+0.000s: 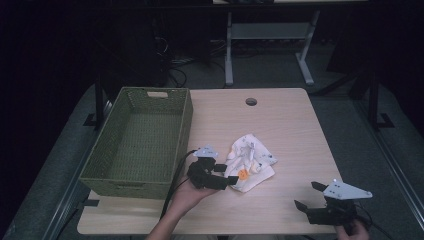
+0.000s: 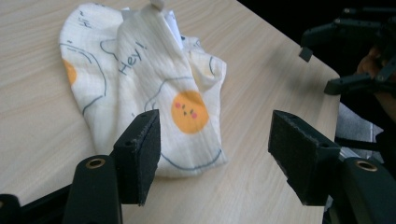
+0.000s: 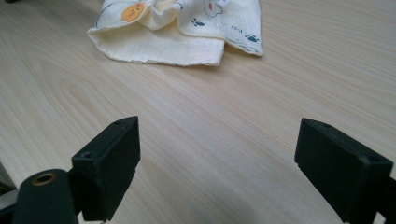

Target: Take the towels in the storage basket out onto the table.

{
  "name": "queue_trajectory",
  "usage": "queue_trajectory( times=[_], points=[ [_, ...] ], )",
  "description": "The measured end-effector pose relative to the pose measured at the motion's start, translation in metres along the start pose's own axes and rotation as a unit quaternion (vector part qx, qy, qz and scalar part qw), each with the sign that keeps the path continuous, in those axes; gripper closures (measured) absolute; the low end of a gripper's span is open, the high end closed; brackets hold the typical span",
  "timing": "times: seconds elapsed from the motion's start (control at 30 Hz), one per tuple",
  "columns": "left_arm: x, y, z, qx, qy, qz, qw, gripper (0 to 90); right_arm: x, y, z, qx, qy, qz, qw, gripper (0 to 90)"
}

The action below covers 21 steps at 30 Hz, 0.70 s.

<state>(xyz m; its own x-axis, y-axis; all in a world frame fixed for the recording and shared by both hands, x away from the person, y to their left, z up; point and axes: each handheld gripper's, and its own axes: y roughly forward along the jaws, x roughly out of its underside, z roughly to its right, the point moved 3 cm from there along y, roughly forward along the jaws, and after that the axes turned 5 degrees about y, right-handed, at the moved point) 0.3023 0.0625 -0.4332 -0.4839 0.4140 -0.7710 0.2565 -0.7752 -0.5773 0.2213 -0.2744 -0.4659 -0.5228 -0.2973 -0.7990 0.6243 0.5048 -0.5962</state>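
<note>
Near the tabletop's (image 1: 290,130) middle, just right of the woven green basket (image 1: 140,142), lies a crumpled cream cloth (image 1: 250,161) printed with fried eggs and blue "Hey!" lettering. Runs long from its near rounded end by the left tool toward the tabletop's far side in the left gripper view (image 2: 154,84), bunched and folded over itself. Left tool (image 1: 220,175) sits at the cloth's near-left edge, jaws standing wide apart, nothing pinched; cloth lies beyond and partly between the pads (image 2: 140,149), not pressed. Right tool (image 1: 310,195) hangs at the near right corner, well apart from the cloth (image 3: 182,32), jaws wide open, holding nothing.
</note>
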Motion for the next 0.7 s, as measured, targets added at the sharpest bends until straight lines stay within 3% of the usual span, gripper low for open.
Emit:
queue_trajectory(
  times=[0.2, 0.27, 0.7],
  points=[
    [0.012, -0.009, 0.005, -0.008, 0.01, 0.0, 0.9999, 31.1, 0.0, 0.0, -0.001, 0.0, -0.001, 0.0, 1.0, 13.9],
    [0.017, -0.012, 0.007, -0.002, 0.004, 0.007, 1.0, 29.6, 0.0, 0.0, -0.001, 0.001, -0.002, 0.0, 1.0, 13.9],
    [0.038, -0.022, 0.023, -0.015, 0.031, 0.012, 0.9993, 27.7, 0.0, 0.001, -0.001, 0.003, -0.001, 0.0, 1.0, 13.9]
  ],
)
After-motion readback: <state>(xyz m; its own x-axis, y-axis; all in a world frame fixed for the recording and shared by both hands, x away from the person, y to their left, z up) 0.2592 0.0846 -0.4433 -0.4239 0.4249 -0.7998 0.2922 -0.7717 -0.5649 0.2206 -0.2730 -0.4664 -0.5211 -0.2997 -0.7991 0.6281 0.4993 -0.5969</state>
